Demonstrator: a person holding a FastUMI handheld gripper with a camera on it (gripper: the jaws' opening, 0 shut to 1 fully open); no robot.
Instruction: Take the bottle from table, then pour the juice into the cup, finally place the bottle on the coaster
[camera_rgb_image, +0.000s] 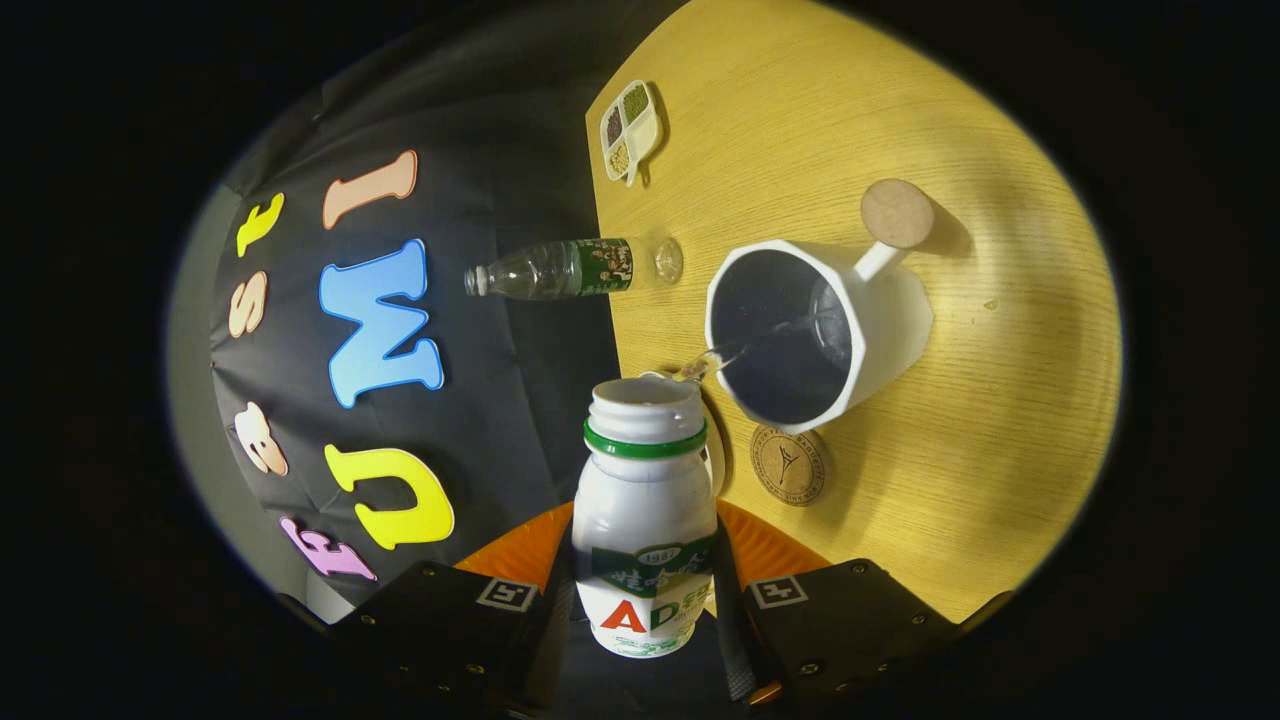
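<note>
So the gripper (645, 590) had its two fingers pinched on the sides of a small white plastic juice bottle (645, 520) with a green neck ring and a green-and-red label, cap off, mouth open. The bottle was tipped over toward a white faceted ceramic cup (880, 330) with a dark inside, and a thin clear-looking stream (715, 362) ran from the bottle's lip over the cup's rim (couldn't really tell how full the cup was, the inside was too dark).

The cup sat on the light wooden table (1000, 400), near the edge that meets the booth wall, its handle pointing away from the bottle. Just past that handle was a plain round cork coaster (897, 212). A second round coaster (789, 464), brown with a printed mark, lay right beside the cup's base on the bottle's side.

Along that same table edge stood a clear plastic bottle (575, 269) with a green label, looking mostly empty. Further along, toward the far corner, a small cream divided dish (630, 128) held dark, green and pale grains in separate sections.
</note>
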